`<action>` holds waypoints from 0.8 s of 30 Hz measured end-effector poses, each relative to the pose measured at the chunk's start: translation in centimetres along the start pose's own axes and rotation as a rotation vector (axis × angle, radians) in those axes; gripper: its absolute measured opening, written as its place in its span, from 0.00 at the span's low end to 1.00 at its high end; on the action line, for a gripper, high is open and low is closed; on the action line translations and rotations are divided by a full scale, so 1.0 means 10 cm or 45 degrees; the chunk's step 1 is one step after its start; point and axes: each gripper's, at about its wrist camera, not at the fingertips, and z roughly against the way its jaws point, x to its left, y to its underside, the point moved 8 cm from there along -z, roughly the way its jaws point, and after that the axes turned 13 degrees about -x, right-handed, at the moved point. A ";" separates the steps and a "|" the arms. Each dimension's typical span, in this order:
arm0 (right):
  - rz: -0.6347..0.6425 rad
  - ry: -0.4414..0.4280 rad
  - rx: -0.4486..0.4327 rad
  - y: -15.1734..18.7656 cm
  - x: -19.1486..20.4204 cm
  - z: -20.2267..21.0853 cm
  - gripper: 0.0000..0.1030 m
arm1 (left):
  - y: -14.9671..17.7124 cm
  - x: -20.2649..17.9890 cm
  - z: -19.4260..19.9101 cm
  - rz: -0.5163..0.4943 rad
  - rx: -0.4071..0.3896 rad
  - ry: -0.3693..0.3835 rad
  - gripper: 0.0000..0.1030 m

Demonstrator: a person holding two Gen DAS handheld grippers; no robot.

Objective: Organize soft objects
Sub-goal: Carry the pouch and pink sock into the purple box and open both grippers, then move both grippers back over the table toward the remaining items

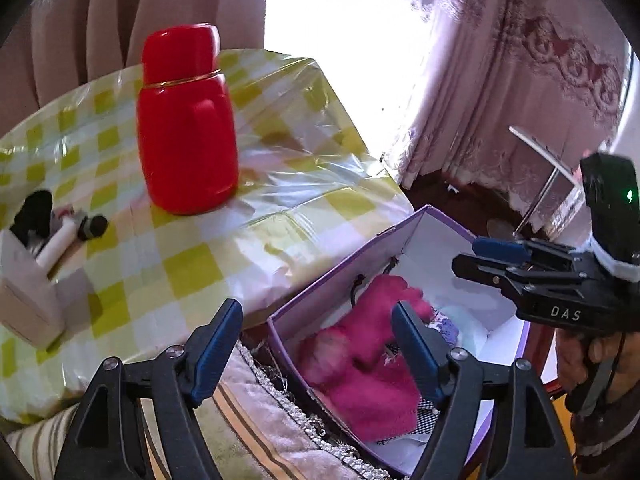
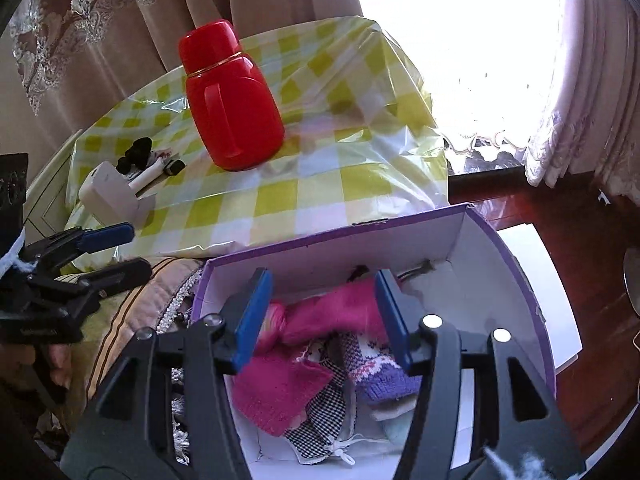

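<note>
A purple box [image 1: 340,276] with a white inside stands beside the table and holds several soft things. A pink knit piece [image 1: 360,380] [image 2: 280,396] lies on top, beside a purple-and-white knit [image 2: 384,384] and a black-and-white checked cloth [image 2: 324,412]. My left gripper [image 1: 316,352] is open over the box's near-left wall, with nothing between its blue pads [image 1: 216,352]. My right gripper [image 2: 322,320] hangs open above the pink knit without pressing on it. Each gripper also shows from the side in the other's view: right gripper [image 1: 476,258], left gripper [image 2: 136,250].
A red flask [image 1: 188,128] [image 2: 236,100] stands on the table's yellow checked cloth [image 1: 192,264]. A white holder [image 1: 24,292] with pens sits at the table's left. A striped, fringed cushion [image 1: 248,420] lies left of the box. Curtains hang behind, and dark red floor [image 2: 580,280] lies to the right.
</note>
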 end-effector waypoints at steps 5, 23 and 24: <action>0.017 -0.021 -0.011 -0.02 0.10 0.01 0.58 | 0.00 0.16 0.10 0.061 -0.031 -0.028 0.75; 0.113 -0.117 -0.235 -0.33 0.88 0.10 0.88 | -0.07 0.98 0.97 0.054 -0.295 -0.263 0.75; 0.117 -0.110 -0.243 -0.34 0.90 0.10 0.88 | -0.06 1.08 1.03 0.075 -0.310 -0.287 0.75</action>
